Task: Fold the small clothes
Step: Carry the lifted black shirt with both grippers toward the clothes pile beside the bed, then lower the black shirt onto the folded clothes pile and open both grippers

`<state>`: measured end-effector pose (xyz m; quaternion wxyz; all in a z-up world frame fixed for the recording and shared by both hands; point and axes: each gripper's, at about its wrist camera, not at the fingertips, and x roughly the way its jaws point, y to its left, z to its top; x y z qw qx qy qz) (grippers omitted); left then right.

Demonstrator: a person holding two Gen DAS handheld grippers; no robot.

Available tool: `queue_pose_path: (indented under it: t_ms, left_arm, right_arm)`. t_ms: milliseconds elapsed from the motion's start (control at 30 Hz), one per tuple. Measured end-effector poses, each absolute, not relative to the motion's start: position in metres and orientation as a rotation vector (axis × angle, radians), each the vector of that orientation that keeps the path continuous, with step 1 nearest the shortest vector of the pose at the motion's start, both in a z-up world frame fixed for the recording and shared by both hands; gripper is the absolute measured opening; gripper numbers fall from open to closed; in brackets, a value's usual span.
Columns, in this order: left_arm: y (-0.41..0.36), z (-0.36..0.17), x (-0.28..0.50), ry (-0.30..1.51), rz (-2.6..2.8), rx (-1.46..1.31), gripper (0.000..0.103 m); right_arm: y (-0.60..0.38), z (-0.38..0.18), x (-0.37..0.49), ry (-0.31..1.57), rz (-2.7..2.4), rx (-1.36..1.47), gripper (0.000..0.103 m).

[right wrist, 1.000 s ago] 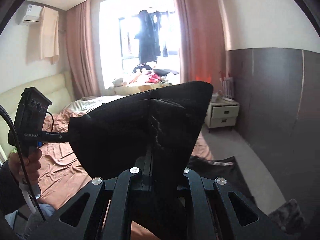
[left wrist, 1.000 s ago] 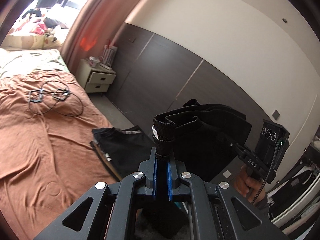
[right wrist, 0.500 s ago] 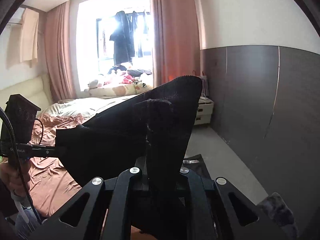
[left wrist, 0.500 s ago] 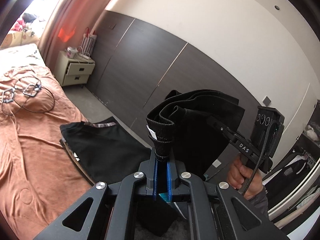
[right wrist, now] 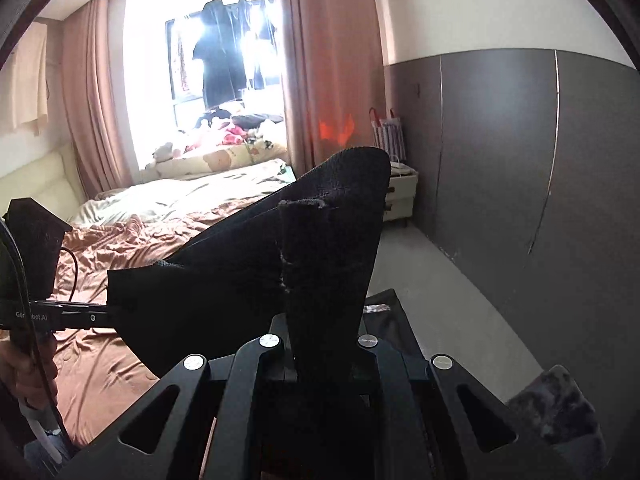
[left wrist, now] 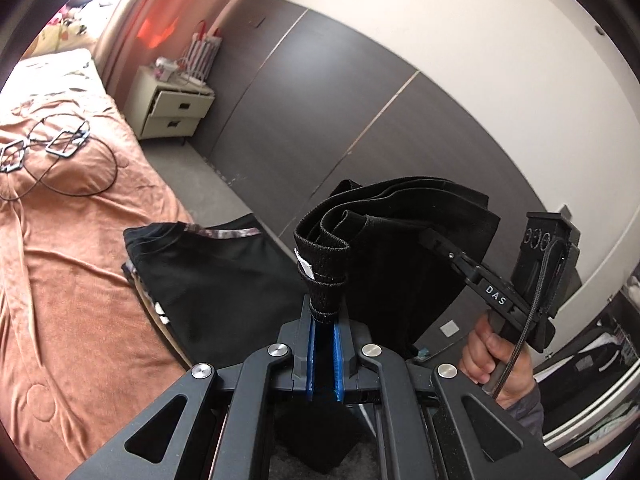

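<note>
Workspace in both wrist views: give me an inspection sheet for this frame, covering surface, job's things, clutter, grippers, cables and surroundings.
Surface: bed with rumpled orange bedspread.
Job's things: black garment held in the air between both grippers; folded black clothes stacked at the bed's edge.
Clutter: two square metal frames on the bedspread; heaped toys and clothes by the window.
Grippers: left gripper shut on the garment's elastic band; right gripper shut on its far side.
Cables: thin black cable looped on the bed; braided lead on the right gripper.
Surroundings: nightstand, dark wall panels, pink curtains.
</note>
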<state>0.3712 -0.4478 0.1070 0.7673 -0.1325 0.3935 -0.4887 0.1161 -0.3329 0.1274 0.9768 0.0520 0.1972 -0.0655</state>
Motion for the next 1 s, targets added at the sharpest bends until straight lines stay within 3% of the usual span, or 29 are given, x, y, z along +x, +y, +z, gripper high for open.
queue_pose_path:
  t_ms: [667,767,833,867,900,933,1000]
  left_arm:
    - [-0.466,-0.003,0.504,0.979,-0.935,-0.328,0.007]
    - [-0.466,-0.016,0.522,1.001,-0.896,-0.343,0.008]
    - [-0.466,-0.028,0.531,1.041,-0.841,-0.355,0.020]
    - [-0.464,-0.035,0.533,1.065,-0.805,-0.358,0.042]
    - [-0.462,-0.041,0.534,1.076,-0.783,-0.365,0.056]
    - [-0.459,-0.045,0.533,1.065,-0.780,-0.376,0.056]
    - [-0.456,-0.052,0.531,1.059,-0.784,-0.367,0.056]
  right_arm:
    - [-0.331,0.107,0.233,0.629,-0.170,0.072,0.005]
    - [-0.344,0.107,0.244,0.680,-0.212,0.054,0.010]
    - [-0.345,0.101,0.261,0.757,-0.260,0.028,0.027]
    - [-0.341,0.098,0.268,0.785,-0.296,-0.002,0.037]
    - [-0.339,0.097,0.271,0.793,-0.321,-0.025,0.060]
    - [-0.337,0.097,0.270,0.790,-0.337,-0.041,0.073]
    - [-0.338,0.104,0.263,0.762,-0.349,-0.043,0.074]
